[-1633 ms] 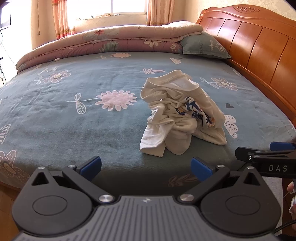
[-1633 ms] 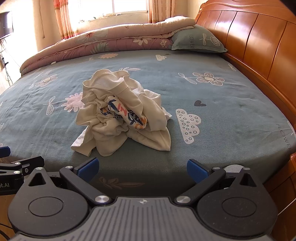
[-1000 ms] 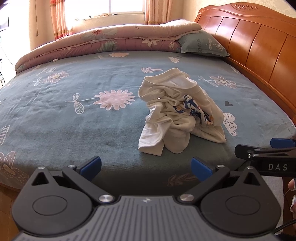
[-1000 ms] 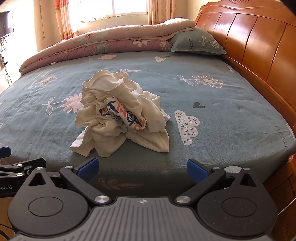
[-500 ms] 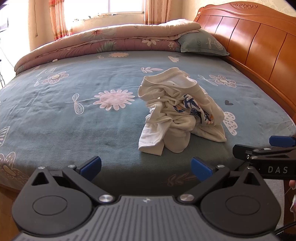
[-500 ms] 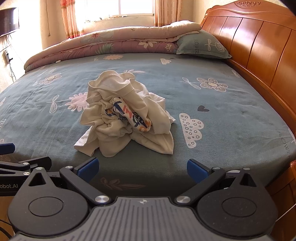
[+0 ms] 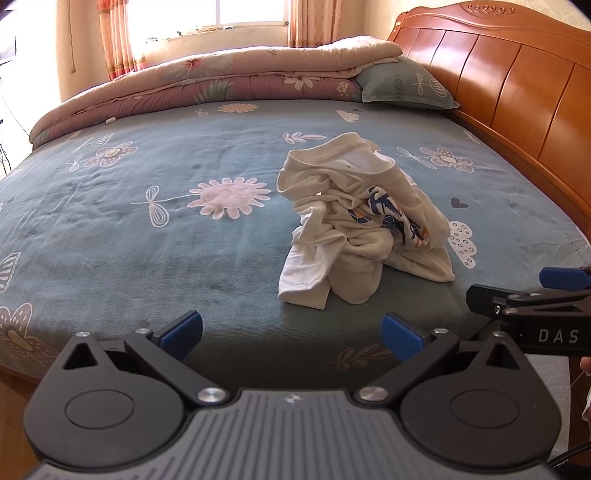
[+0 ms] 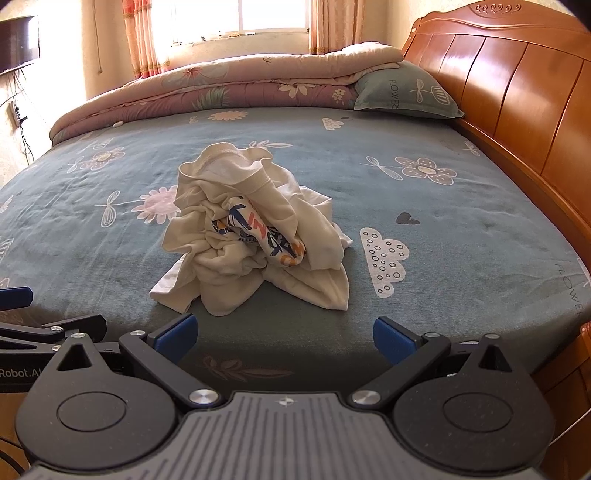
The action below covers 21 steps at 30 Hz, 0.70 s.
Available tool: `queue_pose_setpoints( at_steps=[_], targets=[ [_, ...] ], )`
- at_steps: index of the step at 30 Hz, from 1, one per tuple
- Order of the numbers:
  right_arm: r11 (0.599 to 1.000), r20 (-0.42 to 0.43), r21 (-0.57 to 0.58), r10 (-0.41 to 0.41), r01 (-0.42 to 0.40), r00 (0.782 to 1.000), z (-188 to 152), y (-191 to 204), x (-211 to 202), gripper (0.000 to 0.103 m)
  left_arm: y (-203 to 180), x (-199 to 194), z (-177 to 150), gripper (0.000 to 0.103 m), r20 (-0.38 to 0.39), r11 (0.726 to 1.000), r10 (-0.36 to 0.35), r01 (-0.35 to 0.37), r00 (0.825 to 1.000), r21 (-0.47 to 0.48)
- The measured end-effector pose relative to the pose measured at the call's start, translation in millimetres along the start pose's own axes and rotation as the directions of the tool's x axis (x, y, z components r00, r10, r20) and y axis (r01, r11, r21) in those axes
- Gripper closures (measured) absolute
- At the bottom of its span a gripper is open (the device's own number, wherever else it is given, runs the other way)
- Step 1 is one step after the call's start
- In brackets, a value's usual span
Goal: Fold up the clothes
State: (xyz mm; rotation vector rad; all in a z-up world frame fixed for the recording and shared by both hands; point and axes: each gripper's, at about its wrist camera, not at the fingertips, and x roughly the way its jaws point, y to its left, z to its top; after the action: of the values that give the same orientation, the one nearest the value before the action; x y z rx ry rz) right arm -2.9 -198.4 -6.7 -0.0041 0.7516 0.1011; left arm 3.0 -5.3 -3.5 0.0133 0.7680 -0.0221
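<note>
1. Cream T-shirt (image 7: 364, 221) sits crumpled in a heap on the blue flowered bedsheet (image 7: 147, 236), toward the near edge of the bed, with its ribbed neckline up at the top of the pile and a patch of colourful print showing in the folds.
2. My left tongs (image 7: 291, 328) are spread wide, blue fingertips (image 7: 183, 326) far apart, holding nothing; they hang at the bed's near edge, short of the shirt.
3. My right tongs (image 8: 282, 332) are just as wide and equally empty, also at the near edge, with the heap straight ahead between the tips and not touching them.
4. From the left camera my right tongs show side-on at the right border, with "DAS" printed on the body; from the right camera my left tongs poke in at the left border.
5. One loose corner of the shirt lies flat on the sheet at the front left of the pile, another at the front right.
6. A folded pink quilt (image 8: 229, 88) runs along the far side of the bed, a grey-green pillow (image 8: 406, 92) beside it against the wooden headboard (image 8: 517, 81).
7. A curtained window (image 8: 273, 14) glows behind the quilt.
</note>
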Motion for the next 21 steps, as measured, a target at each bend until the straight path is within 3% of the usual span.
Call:
queue_pose_setpoints(
  at_steps=[21],
  targets=[
    [1.0,0.006,0.004,0.01,-0.01,1.0,-0.9,0.3,-1.0,0.0,1.0,0.1,-1.2,0.001,-0.006,1.0,0.002,-0.002,1.0,0.003]
  ],
)
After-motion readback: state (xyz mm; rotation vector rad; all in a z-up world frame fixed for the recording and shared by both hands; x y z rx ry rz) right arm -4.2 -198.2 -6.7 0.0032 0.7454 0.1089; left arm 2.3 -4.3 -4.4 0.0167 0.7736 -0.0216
